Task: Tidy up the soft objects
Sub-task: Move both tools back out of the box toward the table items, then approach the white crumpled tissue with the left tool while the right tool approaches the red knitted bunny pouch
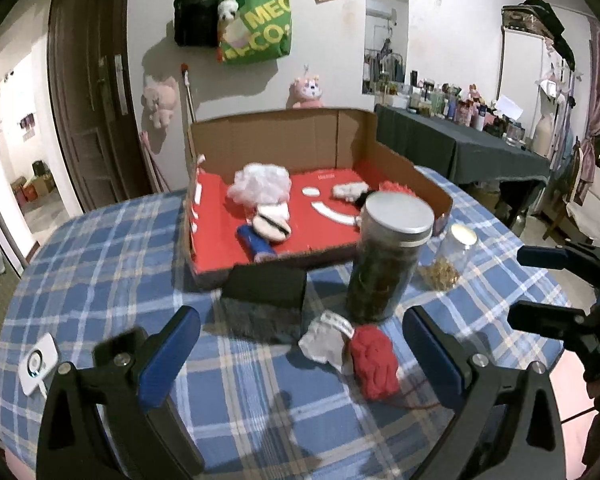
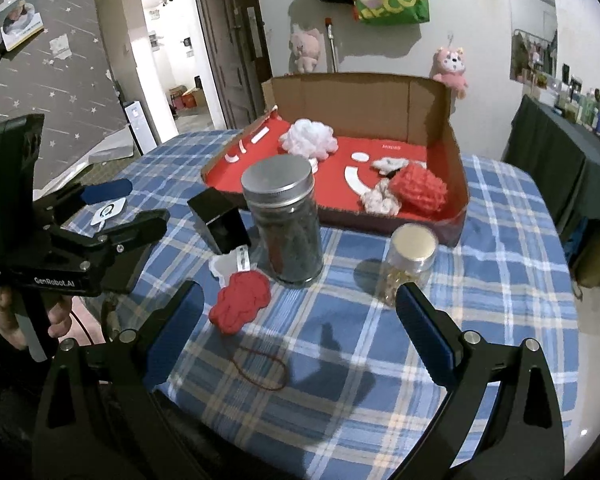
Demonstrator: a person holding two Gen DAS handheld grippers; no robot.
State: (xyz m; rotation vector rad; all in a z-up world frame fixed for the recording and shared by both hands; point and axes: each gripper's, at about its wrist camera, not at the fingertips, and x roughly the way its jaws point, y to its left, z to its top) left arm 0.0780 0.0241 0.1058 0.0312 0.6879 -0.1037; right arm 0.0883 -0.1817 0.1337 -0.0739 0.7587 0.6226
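1. A blue plaid tablecloth (image 2: pixel 480 280) covers my table; an open cardboard box (image 2: pixel 436 100) with a red floor sits at the far side.
2. A red knitted bundle (image 1: pixel 376 360) lies near me, beside a tall metal-lidded jar (image 1: pixel 388 256).
3. My left gripper (image 1: pixel 300 360) is spread wide, empty.
4. My right gripper (image 2: pixel 300 340) is spread wide too, gripping nothing, over a red rubber band (image 2: pixel 260 368).

Blue plaid tablecloth (image 2: pixel 480 280), red knitted bundle (image 2: pixel 242 300), red-lined brown cardboard box (image 2: pixel 452 200)
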